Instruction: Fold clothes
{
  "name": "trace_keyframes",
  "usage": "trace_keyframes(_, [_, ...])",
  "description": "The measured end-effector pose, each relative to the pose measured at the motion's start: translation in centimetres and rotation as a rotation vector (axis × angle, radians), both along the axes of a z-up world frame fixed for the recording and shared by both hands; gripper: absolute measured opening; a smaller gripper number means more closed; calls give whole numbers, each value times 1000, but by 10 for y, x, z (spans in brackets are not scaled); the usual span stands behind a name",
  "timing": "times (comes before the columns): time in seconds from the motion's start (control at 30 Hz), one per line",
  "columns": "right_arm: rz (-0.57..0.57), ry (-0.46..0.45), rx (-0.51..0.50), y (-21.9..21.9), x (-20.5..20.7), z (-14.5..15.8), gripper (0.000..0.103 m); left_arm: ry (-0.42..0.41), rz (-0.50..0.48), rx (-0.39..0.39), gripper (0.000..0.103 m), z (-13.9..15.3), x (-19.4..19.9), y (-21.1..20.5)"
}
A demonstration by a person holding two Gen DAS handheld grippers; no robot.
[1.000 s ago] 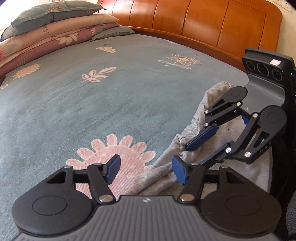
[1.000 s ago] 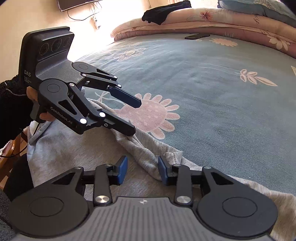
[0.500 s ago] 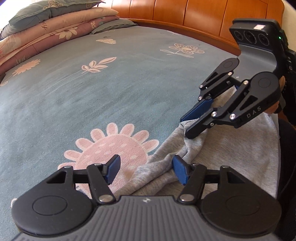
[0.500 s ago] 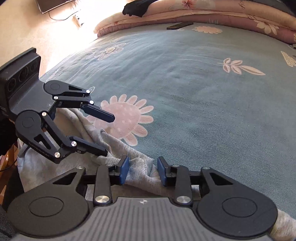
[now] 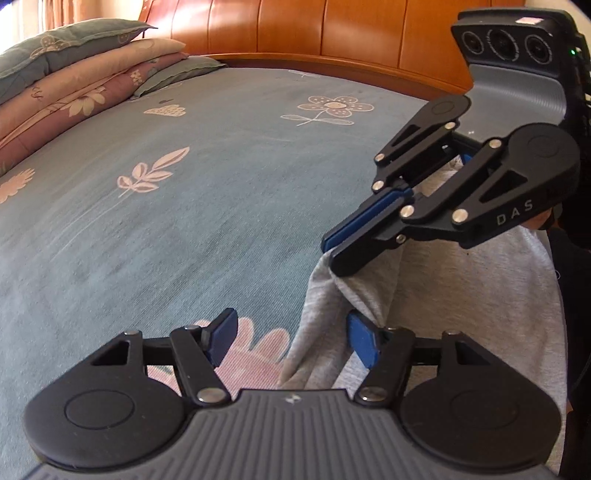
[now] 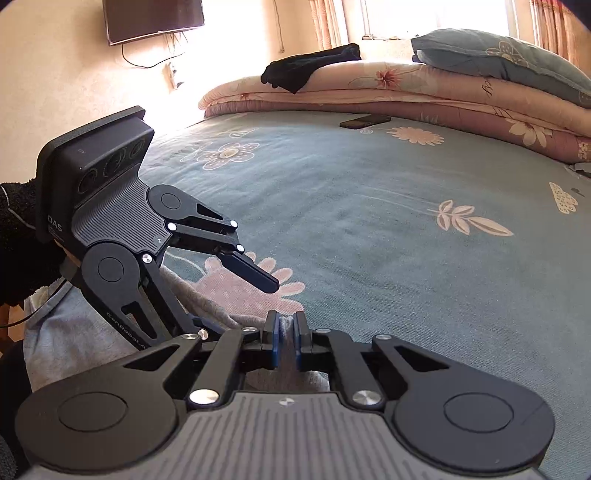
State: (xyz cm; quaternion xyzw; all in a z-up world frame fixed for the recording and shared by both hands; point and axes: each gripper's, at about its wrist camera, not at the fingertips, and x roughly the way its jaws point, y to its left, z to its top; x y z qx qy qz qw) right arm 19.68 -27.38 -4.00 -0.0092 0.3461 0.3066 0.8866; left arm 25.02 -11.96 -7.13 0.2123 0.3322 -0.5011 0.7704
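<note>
A grey garment (image 5: 461, 314) lies bunched at the near edge of the blue-green flowered bedspread (image 5: 221, 221). My right gripper (image 6: 286, 338) is shut on a raised fold of that garment (image 6: 74, 332), with grey cloth pinched between its blue pads. The left wrist view shows the same right gripper (image 5: 332, 256) holding the fold up off the bed. My left gripper (image 5: 291, 341) stands open just below it. The cloth's hanging edge runs between its fingers, close to the right pad, and neither pad presses on it. In the right wrist view the left gripper (image 6: 243, 306) is partly hidden behind my right fingers.
Folded quilts and pillows (image 5: 74, 85) are stacked along the far side, with a black garment (image 6: 310, 66) on top. A dark phone (image 6: 364, 121) lies on the bedspread. A wooden headboard (image 5: 332, 33) borders the bed. A person's dark sleeve (image 6: 18, 236) is behind the left gripper.
My right gripper has closed on the grey fold and lifted it off the bed. My left gripper has moved closer under the raised cloth and stayed open.
</note>
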Motion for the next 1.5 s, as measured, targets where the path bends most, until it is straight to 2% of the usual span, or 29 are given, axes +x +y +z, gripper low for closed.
trace_keyframes(0.03, [-19,10,19,-3,3,-2,9,-7,-22,-11,65,-1,2,-4])
trace_keyframes(0.1, [-69,17,58,-11,8,-3,9,11,9,-50,65,-2,12,-7])
trace_keyframes(0.2, [-139,12,129,-25,10,0,12,49,133,-167,65,-1,34,-1])
trace_keyframes(0.27, [-158,14,170,-32,9,3,12,49,219,-194,63,2,45,6])
trace_keyframes(0.37, [-138,21,150,-31,3,5,14,42,278,-280,64,16,49,26])
trace_keyframes(0.43, [-126,8,116,-26,-2,5,15,42,308,-303,64,25,53,38])
trace_keyframes(0.57, [-114,6,37,-17,4,-1,48,108,270,-299,64,30,50,47])
trace_keyframes(0.63, [-113,48,13,-16,18,-9,48,112,236,-289,64,29,41,48])
trace_keyframes(0.77, [-85,191,-12,-13,44,-32,49,121,151,-256,64,24,9,46])
trace_keyframes(0.83, [-63,223,-13,-11,49,-37,45,122,96,-250,65,22,-10,45])
trace_keyframes(0.87, [-47,224,-2,-10,49,-37,14,140,74,-244,66,18,-15,42])
trace_keyframes(0.9, [-49,192,-4,-7,47,-34,9,159,51,-238,68,14,-19,39])
trace_keyframes(0.97, [-55,98,-28,-1,42,-29,7,190,21,-221,69,6,-25,33])
trace_keyframes(1.0, [-64,37,-25,0,38,-24,1,202,36,-195,69,-1,-23,28])
trace_keyframes(1.07, [-85,15,15,-2,40,-19,1,226,70,-141,67,-16,-19,19])
trace_keyframes(1.17, [-128,24,-13,-6,44,-18,1,274,126,-208,68,-12,-12,25])
trace_keyframes(1.23, [-127,58,-7,-11,42,-15,5,235,136,-234,68,-2,-15,31])
trace_keyframes(1.27, [-126,75,-4,-14,41,-13,11,214,131,-242,69,2,-17,35])
trace_keyframes(1.3, [-116,98,-3,-14,39,-14,33,220,133,-242,71,2,-15,37])
trace_keyframes(1.33, [-106,121,-3,-14,38,-15,48,227,135,-242,72,2,-13,39])
trace_keyframes(1.37, [-103,142,-8,-12,38,-20,56,263,148,-225,72,-3,-8,38])
trace_keyframes(1.4, [-99,176,-17,-10,41,-26,50,280,163,-210,72,-8,-6,38])
trace_keyframes(1.43, [-84,193,-20,-7,42,-31,37,297,177,-195,72,-12,-4,37])
trace_keyframes(1.47, [-67,208,-22,-4,43,-35,10,293,180,-201,72,-11,-6,38])
trace_keyframes(1.5, [-51,223,-24,-1,44,-40,10,288,183,-209,72,-10,-9,39])
